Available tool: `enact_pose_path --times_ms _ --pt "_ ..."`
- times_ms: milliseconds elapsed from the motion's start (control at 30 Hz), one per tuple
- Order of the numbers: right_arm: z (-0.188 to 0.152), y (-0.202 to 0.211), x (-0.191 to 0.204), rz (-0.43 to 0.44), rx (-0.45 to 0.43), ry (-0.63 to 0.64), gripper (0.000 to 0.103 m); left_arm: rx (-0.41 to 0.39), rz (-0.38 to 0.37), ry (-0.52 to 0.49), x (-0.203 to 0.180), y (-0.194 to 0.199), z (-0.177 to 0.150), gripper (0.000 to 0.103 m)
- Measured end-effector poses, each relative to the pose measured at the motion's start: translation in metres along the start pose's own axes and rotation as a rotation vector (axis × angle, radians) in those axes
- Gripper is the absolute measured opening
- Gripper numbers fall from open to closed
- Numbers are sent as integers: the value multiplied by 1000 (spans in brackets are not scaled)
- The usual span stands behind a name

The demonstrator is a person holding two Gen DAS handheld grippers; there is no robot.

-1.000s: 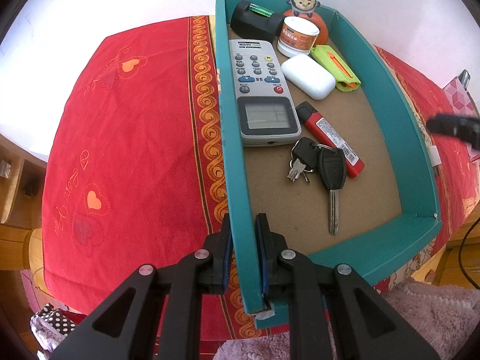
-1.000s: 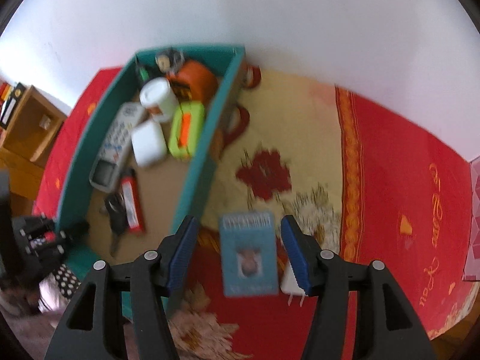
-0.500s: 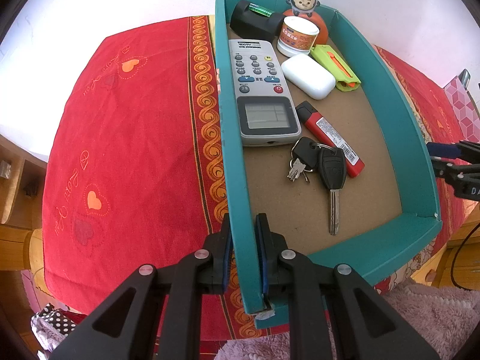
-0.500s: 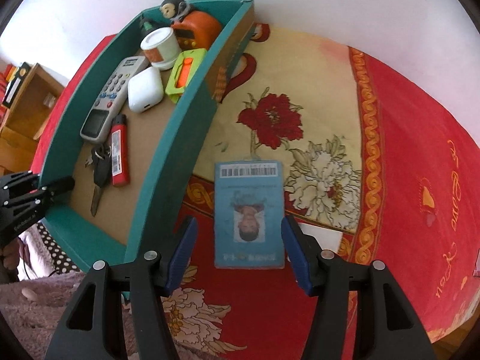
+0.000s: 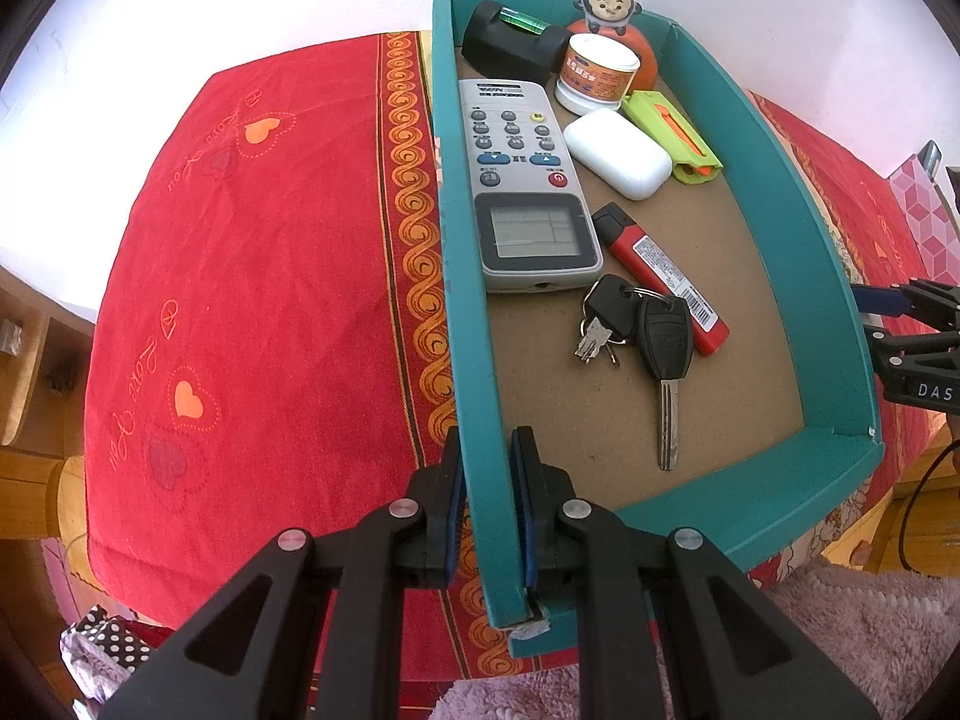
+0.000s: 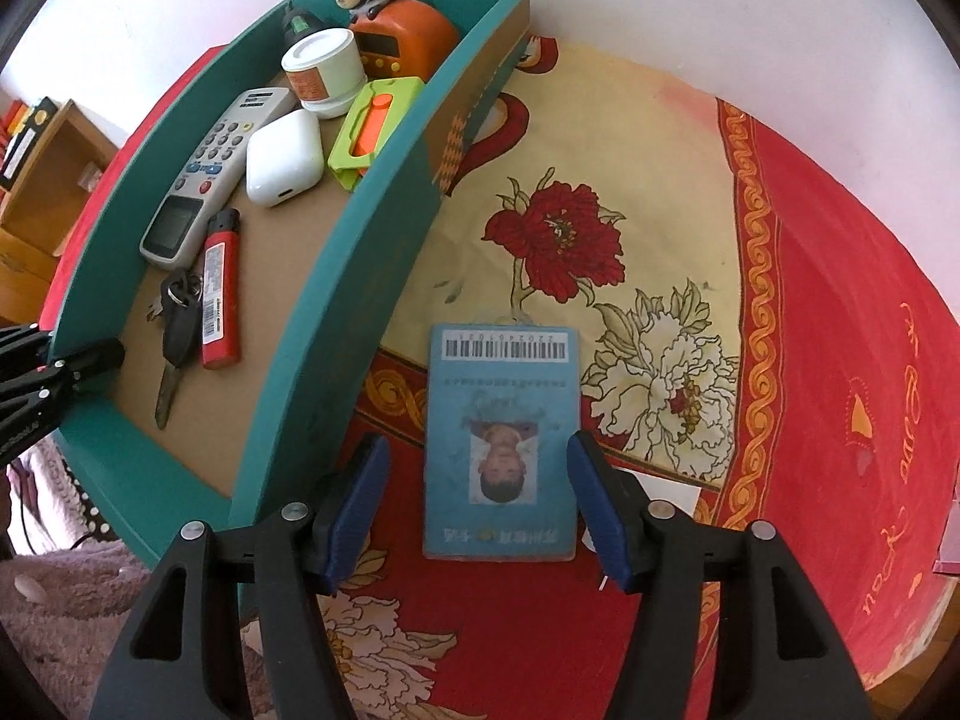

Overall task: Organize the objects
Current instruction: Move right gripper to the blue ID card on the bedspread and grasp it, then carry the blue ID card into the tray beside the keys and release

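Observation:
My left gripper [image 5: 486,510] is shut on the near left wall of the teal box [image 5: 465,300]. Inside the box lie a grey remote [image 5: 522,180], keys [image 5: 648,336], a red lighter [image 5: 666,282], a white case [image 5: 618,153], a green cutter [image 5: 672,138], a white jar [image 5: 597,75] and an orange monkey clock [image 5: 606,6]. A blue ID card [image 6: 501,438] lies flat on the red cloth just right of the box [image 6: 360,252]. My right gripper [image 6: 480,504] hangs open over the card's near half, one finger on each side, with a gap at both edges.
A white plug-like thing [image 6: 666,489] peeks out from under the card's right side. The flowered cream and red cloth [image 6: 810,300] spreads to the right. A pink box [image 5: 924,210] sits at the far right, wooden shelves [image 6: 54,168] beyond the box.
My right gripper has come down over the card, which now looks larger and sits between the fingers. The left gripper has kept its hold on the box wall.

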State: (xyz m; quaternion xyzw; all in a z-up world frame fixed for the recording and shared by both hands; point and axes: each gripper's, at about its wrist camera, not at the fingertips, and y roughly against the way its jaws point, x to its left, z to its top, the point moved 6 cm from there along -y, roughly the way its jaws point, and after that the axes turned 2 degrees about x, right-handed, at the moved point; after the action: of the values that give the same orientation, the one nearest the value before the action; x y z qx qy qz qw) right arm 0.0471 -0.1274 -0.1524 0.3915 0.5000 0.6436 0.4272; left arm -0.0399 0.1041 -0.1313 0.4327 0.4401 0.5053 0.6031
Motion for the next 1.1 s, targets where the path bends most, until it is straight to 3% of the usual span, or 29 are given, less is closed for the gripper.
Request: enact_pose_path --times_ms 100,633,1100 --pt "-2 -3 -2 -34 6 -10 63 0 0 -1 0 0 0 13" --pt "-3 -4 -24 4 -32 -110 55 1 0 -1 0 0 0 13" --pt "4 40 -45 57 -119 -172 55 1 0 -1 0 0 0 13"
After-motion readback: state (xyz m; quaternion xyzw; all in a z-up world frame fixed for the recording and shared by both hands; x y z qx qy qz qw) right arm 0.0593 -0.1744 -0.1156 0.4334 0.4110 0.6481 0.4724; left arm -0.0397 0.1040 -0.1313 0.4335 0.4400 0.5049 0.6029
